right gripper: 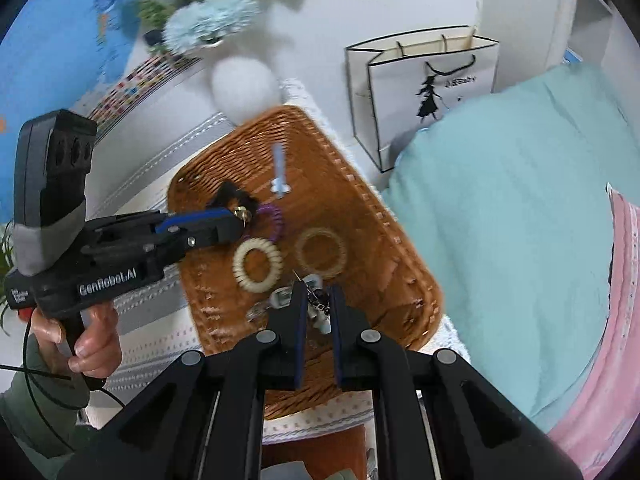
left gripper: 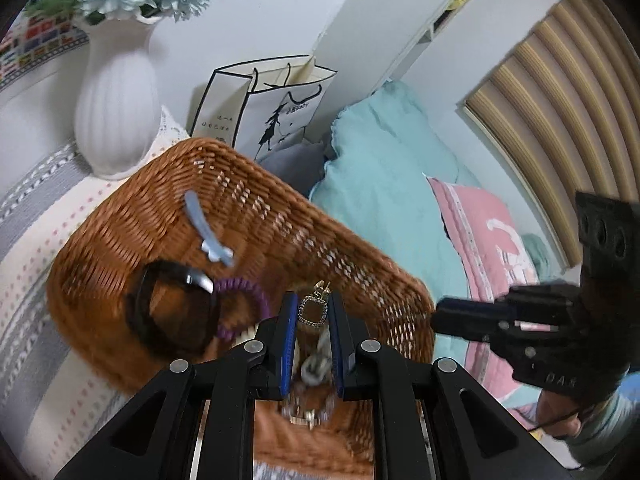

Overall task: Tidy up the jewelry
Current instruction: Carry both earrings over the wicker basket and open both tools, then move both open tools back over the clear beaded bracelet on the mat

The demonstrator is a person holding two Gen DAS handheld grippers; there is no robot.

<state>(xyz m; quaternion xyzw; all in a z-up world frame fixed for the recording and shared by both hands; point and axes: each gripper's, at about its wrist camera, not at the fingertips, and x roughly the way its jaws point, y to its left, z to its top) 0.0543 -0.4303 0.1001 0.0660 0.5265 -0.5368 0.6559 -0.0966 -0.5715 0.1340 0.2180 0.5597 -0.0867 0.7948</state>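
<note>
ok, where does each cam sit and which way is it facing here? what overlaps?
Left wrist: sits on the left hand-held gripper, looks down over the wicker basket toward the bed; its jaws hold a square earring; the right hand-held gripper shows.
Right wrist: sits on the right hand-held gripper, looks down into the basket; the left hand shows.
Shared: basket, purple hair tie, blue clip, vase, paper bag.

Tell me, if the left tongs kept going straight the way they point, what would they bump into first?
Probably the wicker basket. The left tongs, pinching a gold square earring, point down into it. The woven floor and far wall look nearest ahead, but blur makes depth unsure.
</note>
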